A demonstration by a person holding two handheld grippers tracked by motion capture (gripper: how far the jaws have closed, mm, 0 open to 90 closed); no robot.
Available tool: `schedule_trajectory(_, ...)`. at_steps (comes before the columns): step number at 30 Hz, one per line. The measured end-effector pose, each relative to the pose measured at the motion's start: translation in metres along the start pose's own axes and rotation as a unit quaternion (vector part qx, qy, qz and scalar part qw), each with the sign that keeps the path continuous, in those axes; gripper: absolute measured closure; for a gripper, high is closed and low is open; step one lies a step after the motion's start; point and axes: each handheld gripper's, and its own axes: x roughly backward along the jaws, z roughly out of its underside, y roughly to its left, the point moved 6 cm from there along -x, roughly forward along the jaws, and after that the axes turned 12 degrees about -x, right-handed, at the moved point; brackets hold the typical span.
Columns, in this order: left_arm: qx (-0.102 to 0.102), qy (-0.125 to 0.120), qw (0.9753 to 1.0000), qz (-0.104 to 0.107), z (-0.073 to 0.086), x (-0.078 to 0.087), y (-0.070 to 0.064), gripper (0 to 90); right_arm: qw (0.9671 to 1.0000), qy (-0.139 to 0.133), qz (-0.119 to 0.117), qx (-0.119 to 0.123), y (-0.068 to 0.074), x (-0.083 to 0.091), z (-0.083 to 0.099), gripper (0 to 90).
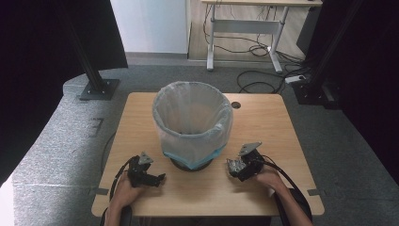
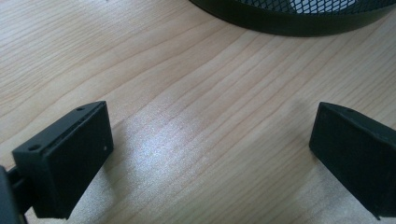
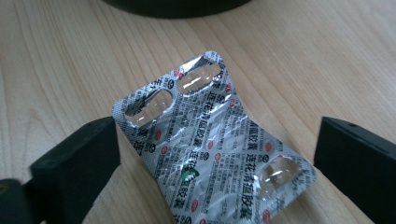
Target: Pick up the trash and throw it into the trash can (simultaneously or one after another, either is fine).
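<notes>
blister strip lined up between the right jaws, bin just ahead

the right gripper (image 3: 215, 154) sits low over the pale wooden worktop (image 1: 263, 117) with its jaws spread apart, one on each side of a crumpled silver foil blister strip with printed red and black characters (image 3: 210, 144). the strip lies flat on the worktop between them; the left-hand jaw in the right gripper view looks to be touching or nearly touching its edge, while the other stands clear, so nothing is pinched yet. the left gripper (image 2: 210, 154) has its jaws released too, over bare wood, holding nothing.

the step in hand looks like picking up the strip for the black mesh waste bin lined with a translucent white bag (image 1: 193, 122). to do it well, i judge the jaws should close across the strip's narrow width, on the flatter foil in the middle and not on the raised pockets, and stay low so a thin, flat sheet does not slip under them.

for room: the bin's dark base (image 3: 173, 5) lies just beyond the strip. the near edge of the worktop is close behind both hands in the high view, while the worktop's sides are open.
</notes>
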Motion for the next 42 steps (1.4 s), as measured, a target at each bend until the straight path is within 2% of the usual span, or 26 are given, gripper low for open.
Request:
schedule_trajectory(2,0.0,0.0,1.0,0.0,0.0,0.0,0.0,0.0,1.0,0.007,0.002,0.003,-0.001,-0.003,0.001,7.6)
schedule_trajectory(4,0.0,0.0,1.0,0.0,0.0,0.0,0.0,0.0,0.9999,0.009,-0.007,0.002,0.0,-0.004,0.002,13.8)
schedule_trajectory(6,0.0,0.0,1.0,0.0,0.0,0.0,0.0,0.0,0.9999,0.008,-0.007,0.001,0.0,-0.003,0.001,15.8)
schedule_trajectory(9,0.0,0.0,1.0,0.0,0.0,0.0,0.0,0.0,1.0,0.006,0.001,0.003,0.0,-0.002,0.001,18.8)
schedule_trajectory(12,0.0,0.0,1.0,0.0,0.0,0.0,0.0,0.0,0.9998,0.008,0.011,-0.011,-0.001,0.0,0.002,22.4)
schedule_trajectory(22,0.0,0.0,1.0,0.0,0.0,0.0,0.0,0.0,0.9992,0.011,0.03,-0.023,-0.003,0.006,0.002,24.2)
schedule_trajectory(26,0.0,0.0,1.0,0.0,0.0,0.0,0.0,0.0,0.9991,0.006,0.027,-0.031,-0.003,0.012,-0.001,24.1)
schedule_trajectory(31,0.001,0.0,1.0,0.0,0.0,0.0,0.0,0.0,0.9985,0.015,0.039,-0.034,-0.005,0.022,-0.002,24.1)
schedule_trajectory(42,0.0,0.001,1.0,0.0,0.0,0.0,0.0,0.0,0.9976,0.011,0.051,-0.046,-0.004,0.043,-0.009,24.2)
